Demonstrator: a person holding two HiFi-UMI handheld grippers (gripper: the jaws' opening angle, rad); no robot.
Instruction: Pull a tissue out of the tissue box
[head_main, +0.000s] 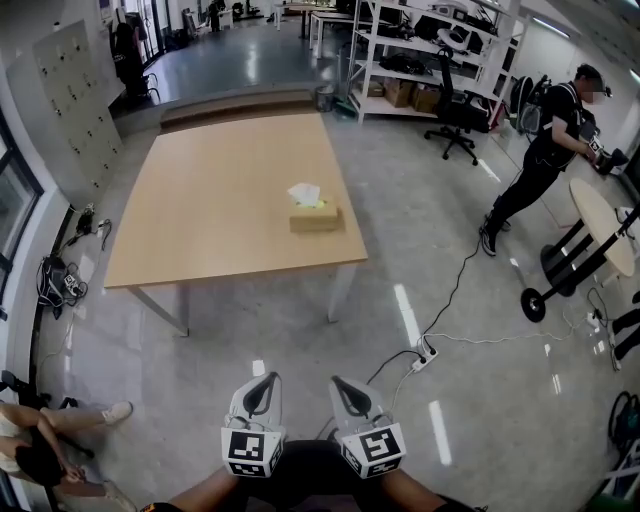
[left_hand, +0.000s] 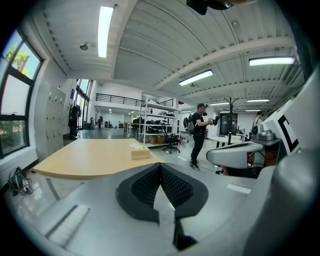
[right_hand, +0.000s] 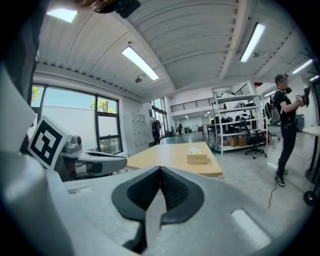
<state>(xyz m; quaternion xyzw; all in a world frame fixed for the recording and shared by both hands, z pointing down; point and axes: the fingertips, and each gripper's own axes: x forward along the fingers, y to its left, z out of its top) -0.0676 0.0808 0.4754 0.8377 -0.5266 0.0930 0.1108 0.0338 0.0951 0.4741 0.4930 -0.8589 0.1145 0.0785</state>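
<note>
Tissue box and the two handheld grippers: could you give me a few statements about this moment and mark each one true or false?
1. The tissue box sits on the wooden table. True.
2. A tissue sticks up out of the top of the box. True.
3. The right gripper is pinching the tissue. False: its jaws are shut on nothing, and it is over the floor, well short of the table.
4. The left gripper has its jaws spread wide. False: its jaws are closed together, with nothing between them.
5. A person stands on the floor off to the right of the table. True.
</note>
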